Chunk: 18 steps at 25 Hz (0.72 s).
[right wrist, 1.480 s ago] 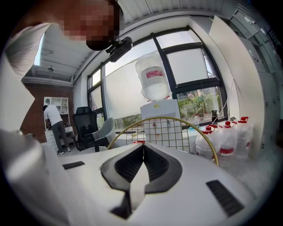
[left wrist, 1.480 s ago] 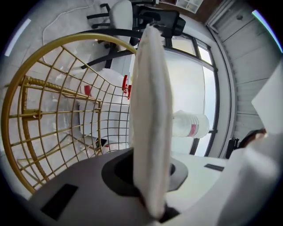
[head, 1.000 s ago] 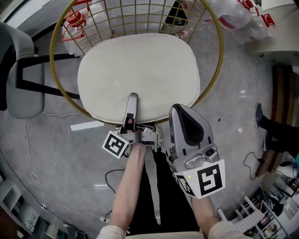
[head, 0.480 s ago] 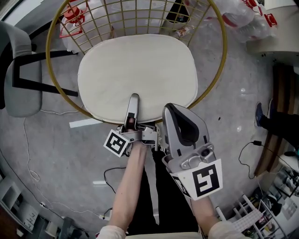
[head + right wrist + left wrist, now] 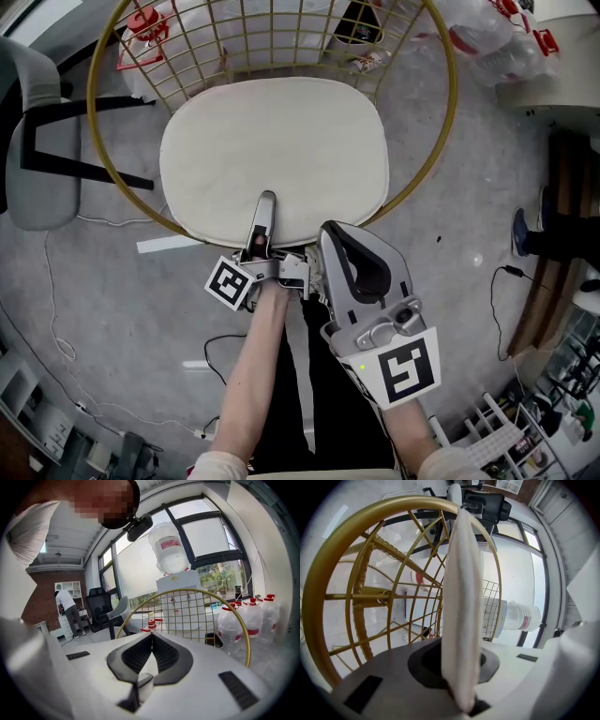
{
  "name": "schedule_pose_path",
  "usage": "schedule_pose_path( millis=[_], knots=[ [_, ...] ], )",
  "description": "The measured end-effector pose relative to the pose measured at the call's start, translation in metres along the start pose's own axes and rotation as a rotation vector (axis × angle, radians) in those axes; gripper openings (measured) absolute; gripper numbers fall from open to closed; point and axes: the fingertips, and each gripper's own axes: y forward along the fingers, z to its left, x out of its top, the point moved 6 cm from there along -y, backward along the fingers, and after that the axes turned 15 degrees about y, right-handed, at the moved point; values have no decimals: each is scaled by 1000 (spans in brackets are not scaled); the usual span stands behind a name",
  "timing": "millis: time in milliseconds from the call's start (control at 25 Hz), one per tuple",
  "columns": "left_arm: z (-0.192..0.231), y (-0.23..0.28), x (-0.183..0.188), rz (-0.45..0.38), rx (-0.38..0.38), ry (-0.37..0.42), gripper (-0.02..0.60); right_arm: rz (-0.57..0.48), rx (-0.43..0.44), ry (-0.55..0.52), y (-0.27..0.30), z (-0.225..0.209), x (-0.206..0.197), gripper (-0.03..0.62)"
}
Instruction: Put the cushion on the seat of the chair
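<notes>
A cream oval cushion (image 5: 277, 150) lies inside the round gold wire chair (image 5: 441, 122), covering its seat. My left gripper (image 5: 265, 202) is shut on the cushion's near edge, one jaw on top. In the left gripper view the cushion (image 5: 461, 597) runs edge-on between the jaws of my left gripper (image 5: 459, 660), with the gold chair frame (image 5: 361, 541) behind it. My right gripper (image 5: 330, 230) hovers just off the cushion's near right edge, shut with nothing in it. In the right gripper view the pads of my right gripper (image 5: 152, 637) meet, and the chair back (image 5: 234, 616) stands beyond.
A grey office chair (image 5: 37, 141) stands at the left. Water bottles (image 5: 487, 37) sit at the back right, and red-capped items (image 5: 141, 37) lie behind the chair's left. A white strip (image 5: 169, 246) and a cable (image 5: 56, 309) lie on the floor. A shoe (image 5: 548, 211) shows at the right.
The left gripper has sunk a little with the cushion's edge still held. The right gripper has drifted slightly left, staying shut.
</notes>
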Motion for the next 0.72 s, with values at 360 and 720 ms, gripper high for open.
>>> schedule_pose_path(
  millis=[360,720],
  knots=[
    [16,0,-5,-13,47,-24,52,7,41,30,4,4,1,17],
    [24,5,-5,-11,64,-13,52,24,47,30,3,-3,-3,17]
  ],
)
